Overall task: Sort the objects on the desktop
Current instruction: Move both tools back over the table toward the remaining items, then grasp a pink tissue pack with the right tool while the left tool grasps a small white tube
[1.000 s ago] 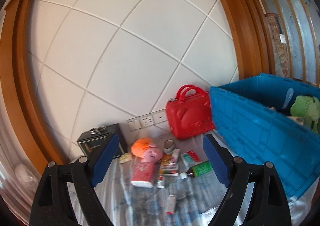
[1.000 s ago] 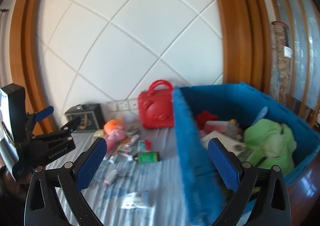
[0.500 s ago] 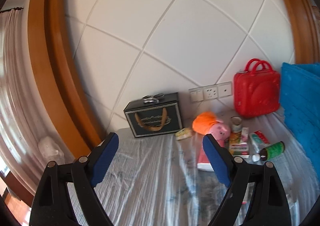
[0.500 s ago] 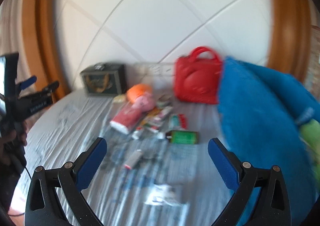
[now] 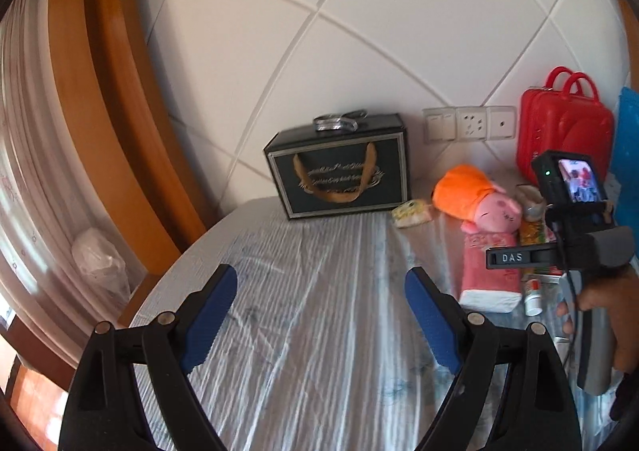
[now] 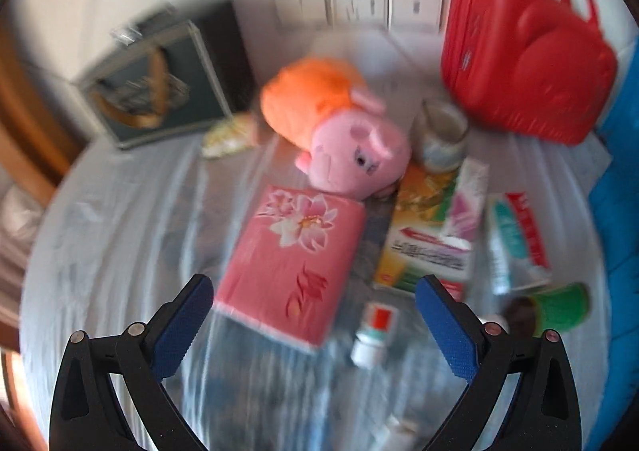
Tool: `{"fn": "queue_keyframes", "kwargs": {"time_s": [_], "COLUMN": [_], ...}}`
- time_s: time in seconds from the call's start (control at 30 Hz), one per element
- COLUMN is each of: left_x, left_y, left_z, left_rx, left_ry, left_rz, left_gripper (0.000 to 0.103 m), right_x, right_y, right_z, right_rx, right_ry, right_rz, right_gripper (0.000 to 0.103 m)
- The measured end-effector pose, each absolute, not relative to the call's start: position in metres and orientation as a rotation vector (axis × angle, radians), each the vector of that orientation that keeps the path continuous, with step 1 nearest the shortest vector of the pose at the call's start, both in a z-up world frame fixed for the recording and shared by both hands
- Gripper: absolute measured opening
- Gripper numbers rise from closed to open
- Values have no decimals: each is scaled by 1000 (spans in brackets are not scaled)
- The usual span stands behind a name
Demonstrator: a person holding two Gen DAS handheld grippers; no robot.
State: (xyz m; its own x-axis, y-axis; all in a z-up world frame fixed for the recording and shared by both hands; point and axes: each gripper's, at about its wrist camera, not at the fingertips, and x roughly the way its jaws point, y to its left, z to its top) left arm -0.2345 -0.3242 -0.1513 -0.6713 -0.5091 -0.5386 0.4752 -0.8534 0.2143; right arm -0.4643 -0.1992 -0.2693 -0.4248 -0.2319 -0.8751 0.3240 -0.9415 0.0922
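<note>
The left gripper (image 5: 319,307) is wide open and holds nothing, over a bare part of the table (image 5: 303,331). At the back edge stands a dark box (image 5: 339,171). Next come the pink pig toy (image 6: 351,147), the pink tissue pack (image 6: 291,263) and small boxes (image 6: 427,239), all unsorted near the back right. The right gripper (image 6: 311,319) is wide open too, empty, just above the tissue pack. The blue bin (image 6: 615,211) waits at the right edge. Most of the job looks left.

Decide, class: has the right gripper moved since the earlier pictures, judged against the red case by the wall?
Yes. The right gripper has moved closer and swung left: the red case now looms larger at upper right, and the pink tissue pack lies between its open jaws.
</note>
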Motion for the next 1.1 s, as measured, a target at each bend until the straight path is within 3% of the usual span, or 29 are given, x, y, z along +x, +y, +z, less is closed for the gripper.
{"fn": "queue_keyframes", "kwargs": {"time_s": [0.23, 0.33, 0.4, 0.53, 0.87, 0.93, 1.1], "left_x": [-254, -264, -269, -277, -345, -365, -411], "left_y": [-352, -347, -344, -336, -238, -212, -171], "left_z": [-177, -188, -191, -196, -236, -250, -296], "left_rx": [867, 904, 917, 940, 1121, 1166, 1345], "left_ry": [-8, -18, -24, -56, -93, -106, -205], "left_rz": [-2456, -2478, -2490, -2507, -2784, -2825, -2809], "left_gripper": [86, 86, 86, 86, 86, 81, 55], "right_x": [-490, -495, -496, -480, -427, -419, -400], "right_y": [-232, -251, -249, -239, -40, -6, 48], "right_z": [-323, -347, -353, -341, -220, -211, -213], "right_rx": [1637, 1749, 1754, 1614, 1334, 1333, 1342], "right_ry": [121, 297, 260, 365, 54, 52, 20], "right_rz": [-2362, -2319, -2288, -2276, -2489, -2537, -2558], "right_gripper": [103, 103, 98, 93, 94, 94, 94]}}
